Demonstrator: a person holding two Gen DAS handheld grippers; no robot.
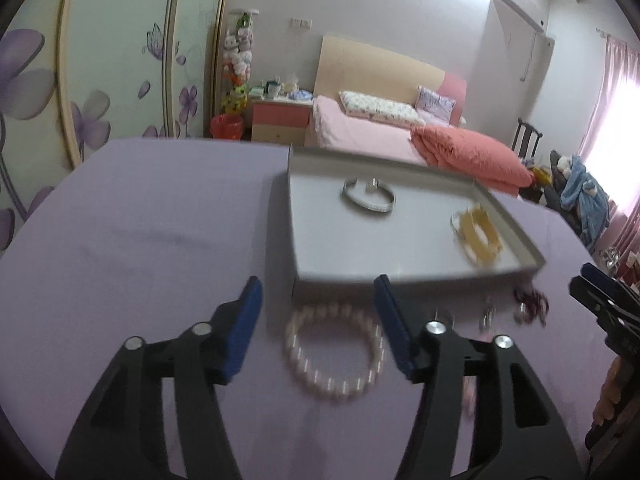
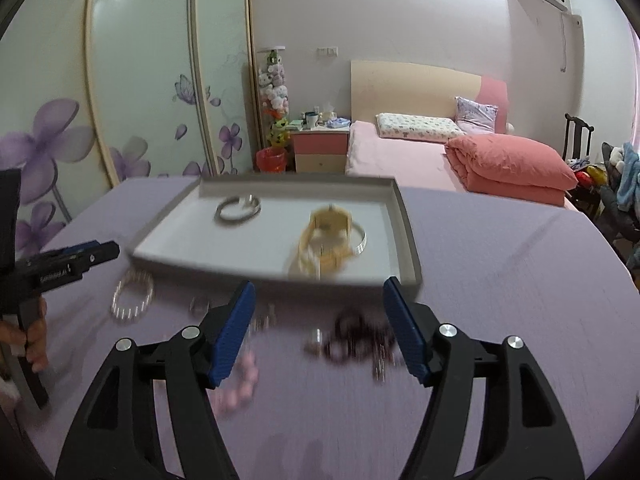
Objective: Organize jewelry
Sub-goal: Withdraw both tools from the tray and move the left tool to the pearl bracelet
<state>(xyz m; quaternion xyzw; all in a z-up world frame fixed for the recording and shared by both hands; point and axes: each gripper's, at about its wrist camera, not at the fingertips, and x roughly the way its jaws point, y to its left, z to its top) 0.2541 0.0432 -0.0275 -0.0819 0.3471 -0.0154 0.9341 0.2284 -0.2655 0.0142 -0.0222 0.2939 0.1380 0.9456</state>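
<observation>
In the left wrist view, the left claw (image 1: pixel 318 320) fills the lower half of the frame with its blue pads spread apart and nothing clamped between them. A pale pearl bracelet (image 1: pixel 334 354) lies flat on the purple surface (image 1: pixel 140 240), framed in the gap between the two fingers at lower centre, touching neither pad. Just above it sits the grey tray (image 1: pixel 320 248), holding a silver bangle (image 1: pixel 368 198) near its middle and a gold bracelet (image 1: pixel 478 236) at its right end.

In the right wrist view, the right claw (image 2: pixel 318 326) also stands apart and empty. A dark beaded bracelet (image 2: pixel 360 340) lies blurred on the surface between its fingers, closer to the right pad. A pink bead bracelet (image 2: pixel 240 384) lies beside the left finger, partly hidden by it. The other claw shows at the left edge, gripped by a hand (image 2: pixel 34 340).
</observation>
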